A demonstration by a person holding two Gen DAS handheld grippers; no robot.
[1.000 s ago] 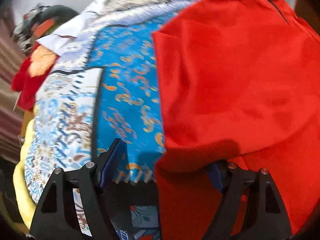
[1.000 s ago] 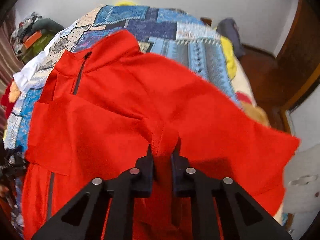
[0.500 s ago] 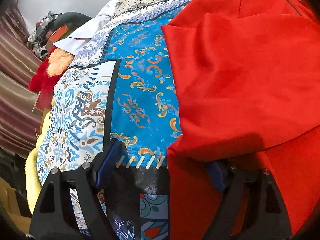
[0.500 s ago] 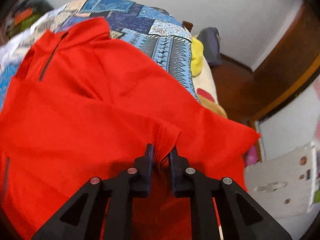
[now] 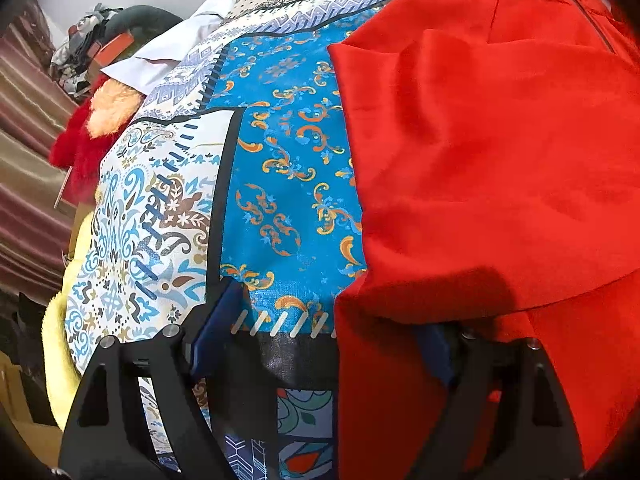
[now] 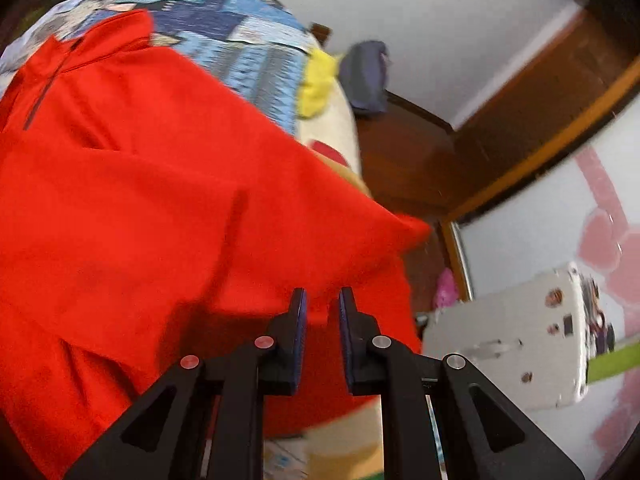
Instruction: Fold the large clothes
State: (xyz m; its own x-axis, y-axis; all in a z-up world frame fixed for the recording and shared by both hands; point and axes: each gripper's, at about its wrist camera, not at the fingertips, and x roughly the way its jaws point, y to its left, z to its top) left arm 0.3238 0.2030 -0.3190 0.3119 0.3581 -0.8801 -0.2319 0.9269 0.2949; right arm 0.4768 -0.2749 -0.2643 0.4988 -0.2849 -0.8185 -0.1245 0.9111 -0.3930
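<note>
A large red garment (image 5: 500, 160) with a dark zip near its collar lies spread on the patterned bedspread (image 5: 280, 184). One folded layer rests over another. My left gripper (image 5: 326, 336) is open wide at the garment's near left edge. Its left blue pad (image 5: 216, 320) stands over bare bedspread, while red cloth partly covers its right finger. In the right wrist view the red garment (image 6: 160, 200) fills the left half. My right gripper (image 6: 323, 308) is shut on a pinch of the cloth near its right edge, lifting it slightly off the bed.
A white cloth (image 5: 160, 64), a red and orange plush (image 5: 100, 120) and a heap of clothes (image 5: 104, 40) lie at the bed's far left, by maroon curtains (image 5: 28, 160). To the right of the bed are dark wooden furniture (image 6: 500, 120), a bluish bundle (image 6: 366, 76) and a white appliance (image 6: 508, 336).
My right gripper has swung to the right with the red cloth in it, so the wall and wooden furniture now fill its view. The left gripper has barely moved, tilting slightly.
</note>
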